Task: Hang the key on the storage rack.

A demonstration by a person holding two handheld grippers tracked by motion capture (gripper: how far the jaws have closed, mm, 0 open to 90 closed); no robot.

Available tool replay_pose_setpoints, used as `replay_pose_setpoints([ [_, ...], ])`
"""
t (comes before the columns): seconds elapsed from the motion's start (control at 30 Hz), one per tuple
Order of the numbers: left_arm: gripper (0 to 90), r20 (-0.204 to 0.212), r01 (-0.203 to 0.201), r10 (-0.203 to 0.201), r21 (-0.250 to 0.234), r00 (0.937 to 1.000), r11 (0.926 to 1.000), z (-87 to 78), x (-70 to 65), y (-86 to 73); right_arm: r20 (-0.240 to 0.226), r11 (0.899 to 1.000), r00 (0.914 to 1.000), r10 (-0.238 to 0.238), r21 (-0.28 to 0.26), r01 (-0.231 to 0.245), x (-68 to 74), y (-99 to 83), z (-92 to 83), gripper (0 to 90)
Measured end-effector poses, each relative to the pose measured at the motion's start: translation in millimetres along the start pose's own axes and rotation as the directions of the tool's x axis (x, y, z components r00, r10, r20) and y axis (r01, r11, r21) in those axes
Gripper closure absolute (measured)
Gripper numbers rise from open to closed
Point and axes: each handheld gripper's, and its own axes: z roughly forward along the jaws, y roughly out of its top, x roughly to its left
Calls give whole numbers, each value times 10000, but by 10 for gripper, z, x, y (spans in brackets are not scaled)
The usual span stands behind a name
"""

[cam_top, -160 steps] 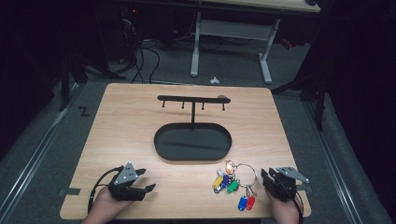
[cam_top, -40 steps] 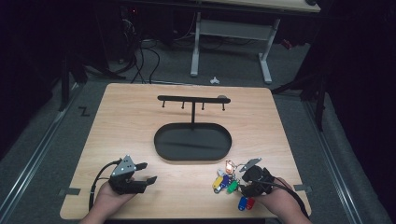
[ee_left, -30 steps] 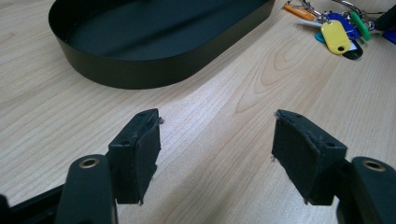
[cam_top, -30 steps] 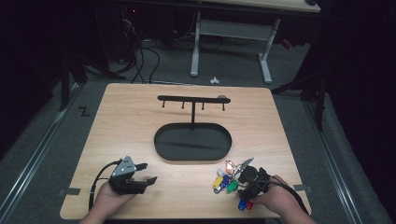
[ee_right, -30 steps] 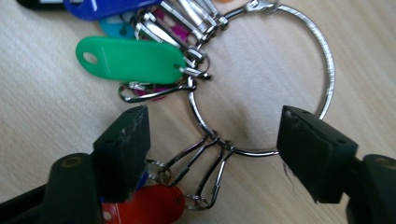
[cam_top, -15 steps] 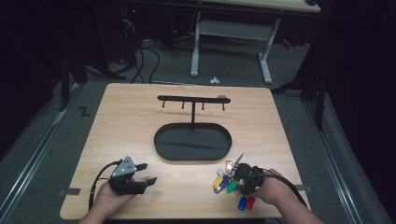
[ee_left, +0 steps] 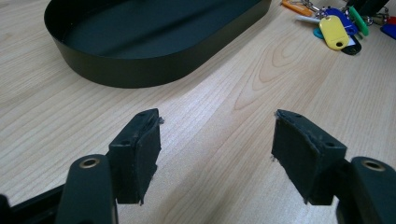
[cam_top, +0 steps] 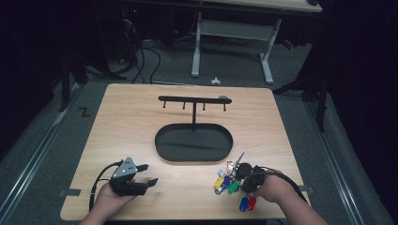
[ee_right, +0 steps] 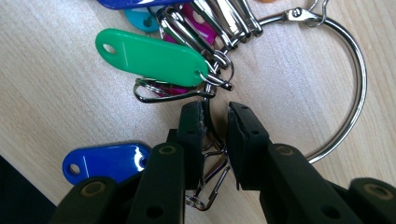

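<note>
— What is the biggest thing here?

— The wooden table [cam_top: 141, 126]. On its middle stands a black oval tray [cam_top: 193, 142] with a thin post that carries a bar with small hooks [cam_top: 193, 100].

— Where is the bunch of keys?

— The bunch of keys [cam_top: 231, 180] lies on the table near the front edge, to the right, just in front of the tray but apart from it. It has a large metal ring [ee_right: 348, 93] and coloured tags: a green tag [ee_right: 149, 57], a blue tag [ee_right: 105, 161], a yellow tag [ee_left: 334, 32].

— And the right gripper?

— The right gripper [ee_right: 215, 122] is down on the keys. Its jaws are almost closed, with only a narrow gap, and the thin wire of the large ring passes between them. If the pads really press the wire, I cannot tell.

— And the left one?

— The left gripper [ee_left: 217, 142] is at the front left of the table, well apart from the keys. Its jaws stand wide open, with only bare wood between them; it holds nothing. It points toward the tray.
</note>
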Motion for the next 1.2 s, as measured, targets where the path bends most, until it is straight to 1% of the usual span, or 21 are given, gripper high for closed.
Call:
replay_pose_setpoints([
  [0.03,331,3,2,-2,14,10000,10000,3,0,0,-159,10000,9998,-87,38,88,-21,10,3,765],
  [0.07,331,10,5,-5,25,10000,10000,5,-1,0,-159,10000,9998,-87,38,88,-21,10,3,765],
  [0.1,331,32,-19,18,35,10000,10000,8,-4,1,-358,9998,9992,-160,145,165,-43,24,5,777],
  [0.17,332,51,-42,42,37,10000,10000,11,-8,1,-484,9993,9984,-291,199,301,-53,38,10,788],
  [0.23,333,57,-50,49,46,10000,10000,12,-9,1,-572,9991,9979,-303,274,319,-57,56,11,799],
  [0.33,333,64,-63,62,54,10000,10000,17,-11,0,-568,9987,9977,-378,320,397,-49,74,12,810],
  [0.4,333,78,-76,75,65,9999,10000,21,-12,0,-515,9974,9971,-555,437,577,-35,97,11,816],
  [0.5,334,98,-103,102,69,9999,9999,23,-16,1,-545,9950,9955,-780,578,811,-27,128,14,829],
  [0.53,334,98,-103,102,69,9999,9999,23,-16,1,-545,9950,9955,-780,578,811,-27,128,14,829],
  [0.57,334,116,-110,109,82,9999,9999,25,-18,0,-576,9936,9941,-924,602,959,-27,143,16,834],
  [0.6,334,116,-110,109,82,9999,9999,25,-18,0,-614,9933,9937,-938,617,975,-29,149,14,836],
  [0.77,335,159,-156,154,135,9998,9998,37,-25,-2,-755,9939,9928,-928,531,969,-45,171,19,847],
  [0.87,335,178,-165,163,149,9997,9998,42,-26,-3,-806,9941,9930,-862,587,911,-54,179,20,850],
  [0.9,336,204,-192,188,188,9996,9996,44,-27,-2,-917,9950,9931,-738,610,795,-73,181,22,851],
  [0.93,336,204,-192,188,188,9996,9996,44,-27,-2,-917,9950,9931,-738,610,795,-73,181,22,851],
  [1.0,336,231,-230,225,200,9995,9995,47,-37,-2,-1148,9973,9925,-416,548,481,-111,172,26,854],
  [1.07,337,221,-234,230,192,9995,9995,49,-39,-3,-1176,9976,9924,-364,537,429,-113,168,24,855],
  [1.1,337,234,-238,234,202,9995,9995,50,-38,-3,-1196,9985,9924,-284,433,338,-112,155,26,855],
  [1.2,338,263,-261,255,229,9993,9994,55,-37,-3,-1140,9987,9930,-297,381,343,-108,148,24,855],
])
